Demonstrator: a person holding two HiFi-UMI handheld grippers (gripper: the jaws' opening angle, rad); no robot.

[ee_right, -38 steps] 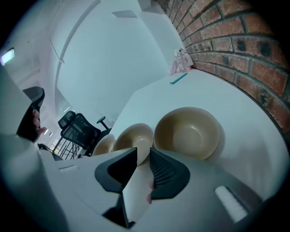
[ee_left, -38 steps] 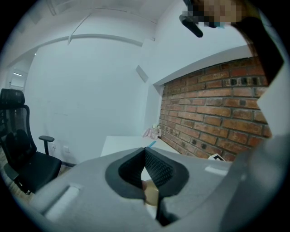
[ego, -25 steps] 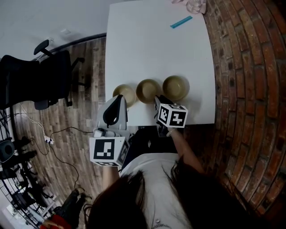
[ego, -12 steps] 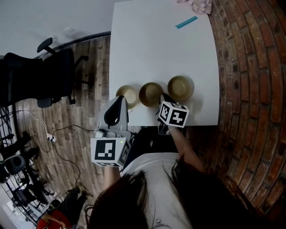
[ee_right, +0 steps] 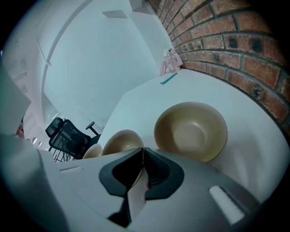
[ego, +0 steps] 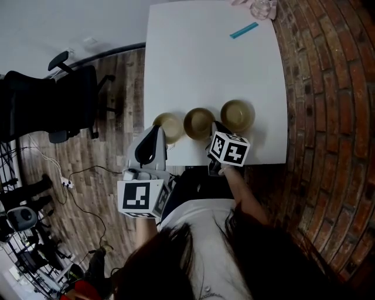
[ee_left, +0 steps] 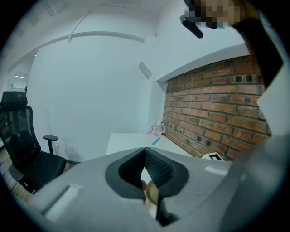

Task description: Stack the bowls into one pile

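Note:
Three tan bowls stand in a row near the front edge of the white table [ego: 211,64]: the left bowl [ego: 169,126], the middle bowl [ego: 199,122] and the right bowl [ego: 237,115]. They are all apart and empty. My left gripper [ego: 158,129] hovers at the table's front left, its tip just short of the left bowl, jaws shut on nothing. My right gripper [ego: 214,126] sits between the middle and right bowls, also shut and empty. The right gripper view shows the right bowl [ee_right: 190,130], the middle bowl [ee_right: 121,141] and the left bowl [ee_right: 92,152] beyond its closed jaws [ee_right: 143,150].
A blue strip [ego: 244,30] and a pinkish crumpled thing [ego: 258,7] lie at the table's far right corner. A brick wall [ego: 328,117] runs along the right side. A black office chair [ego: 53,105] and cables stand on the wooden floor to the left.
The head view has shifted slightly. Both grippers and the three bowls keep nearly the same places.

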